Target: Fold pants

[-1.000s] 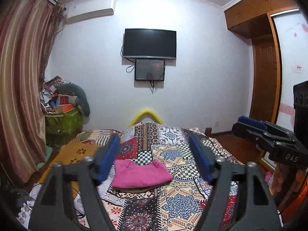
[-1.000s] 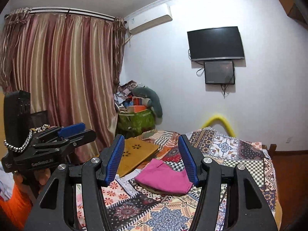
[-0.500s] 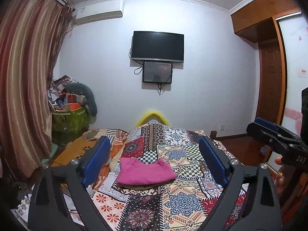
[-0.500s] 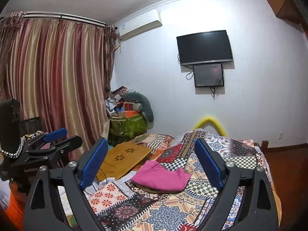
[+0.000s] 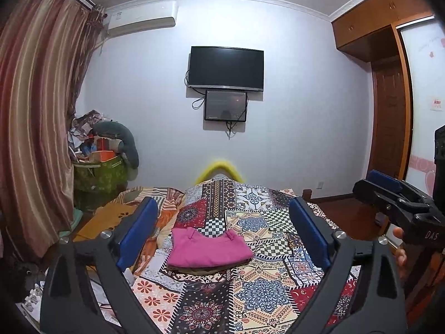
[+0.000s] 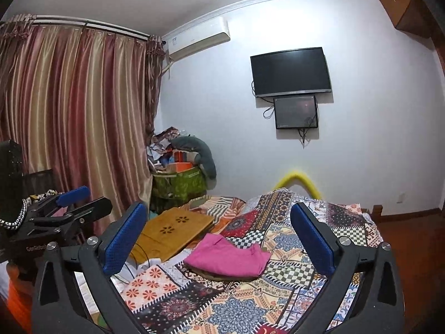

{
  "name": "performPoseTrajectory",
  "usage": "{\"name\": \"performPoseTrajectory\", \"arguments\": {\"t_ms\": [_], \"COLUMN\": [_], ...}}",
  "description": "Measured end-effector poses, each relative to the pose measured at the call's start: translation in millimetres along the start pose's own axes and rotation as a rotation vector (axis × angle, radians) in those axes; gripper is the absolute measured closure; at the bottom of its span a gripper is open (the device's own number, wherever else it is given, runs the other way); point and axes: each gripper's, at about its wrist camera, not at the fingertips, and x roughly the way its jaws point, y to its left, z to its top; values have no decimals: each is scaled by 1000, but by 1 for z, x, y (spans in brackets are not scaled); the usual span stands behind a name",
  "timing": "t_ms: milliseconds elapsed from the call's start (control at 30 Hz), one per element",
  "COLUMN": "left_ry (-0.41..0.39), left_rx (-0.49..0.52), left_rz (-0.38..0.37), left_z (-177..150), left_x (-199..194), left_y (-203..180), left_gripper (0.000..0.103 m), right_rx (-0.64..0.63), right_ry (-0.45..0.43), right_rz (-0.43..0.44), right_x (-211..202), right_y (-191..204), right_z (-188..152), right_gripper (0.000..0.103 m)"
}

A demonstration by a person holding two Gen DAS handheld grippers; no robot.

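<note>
Pants (image 5: 207, 248), folded pink, are lying mid-frame on the quilt (image 5: 250, 292); left gripper (image 5: 222, 231) is gaping empty, right gripper (image 6: 219, 239) is widening empty; green bin (image 6: 180, 185) at left-centre is overflowing with clutter.

Patchwork bedspread (image 5: 258, 292) covering the bed, wall-mounted black television (image 5: 225, 68) with a smaller screen (image 5: 225, 105) just below, air conditioner (image 5: 141, 21) near the ceiling, striped curtains (image 6: 75, 117), green basket (image 6: 180, 185) piled with clutter, wooden lap tray (image 6: 173, 228) on the bed, wooden wardrobe (image 5: 386, 83).
</note>
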Motion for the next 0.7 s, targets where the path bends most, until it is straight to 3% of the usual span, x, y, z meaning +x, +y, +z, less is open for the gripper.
{"name": "performPoseTrajectory", "arguments": {"t_ms": [700], "left_ry": [14], "left_rx": [-9], "left_rz": [-15], "left_z": [-6], "left_x": [6], "left_y": [3], "left_gripper": [6], "right_rx": [-3], "right_ry": [24], "right_rz": [-13], "right_x": [0], "right_y": [0], "right_z": [-1], "right_gripper": [0]}}
